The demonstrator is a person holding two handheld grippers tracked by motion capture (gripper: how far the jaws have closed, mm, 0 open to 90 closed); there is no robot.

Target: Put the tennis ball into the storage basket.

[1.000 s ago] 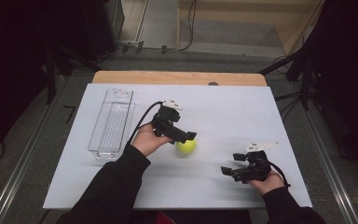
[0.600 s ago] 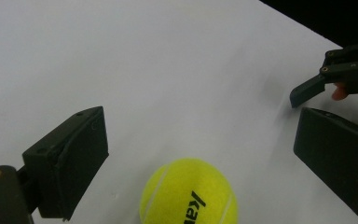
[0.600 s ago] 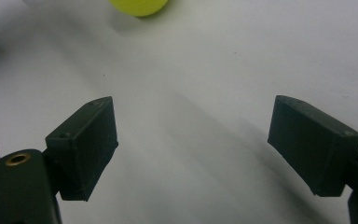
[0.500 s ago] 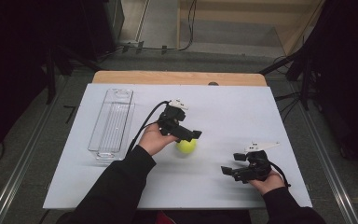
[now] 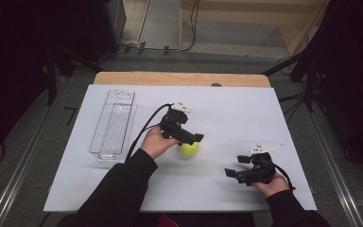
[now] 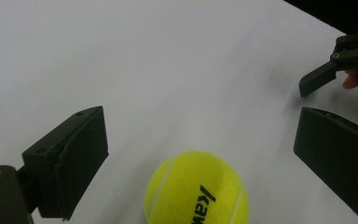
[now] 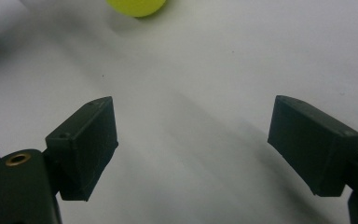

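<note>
Yellow-green tennis ball (image 5: 189, 148) lies on the white table sheet (image 5: 227, 113) near the centre of the high view, just below the tip of my left gripper (image 5: 194, 137). From the left gripper view, the ball (image 6: 196, 191) sits low in the frame between the two black jaws, which stand wide apart and do not touch it (part of a black printed word shows on its felt). My right gripper (image 5: 231, 173), at lower right of the high view, rests well apart from the ball, its jaws also spread wide over bare sheet. A clear plastic tray (image 5: 113, 124) lies at the left of the sheet.
</note>
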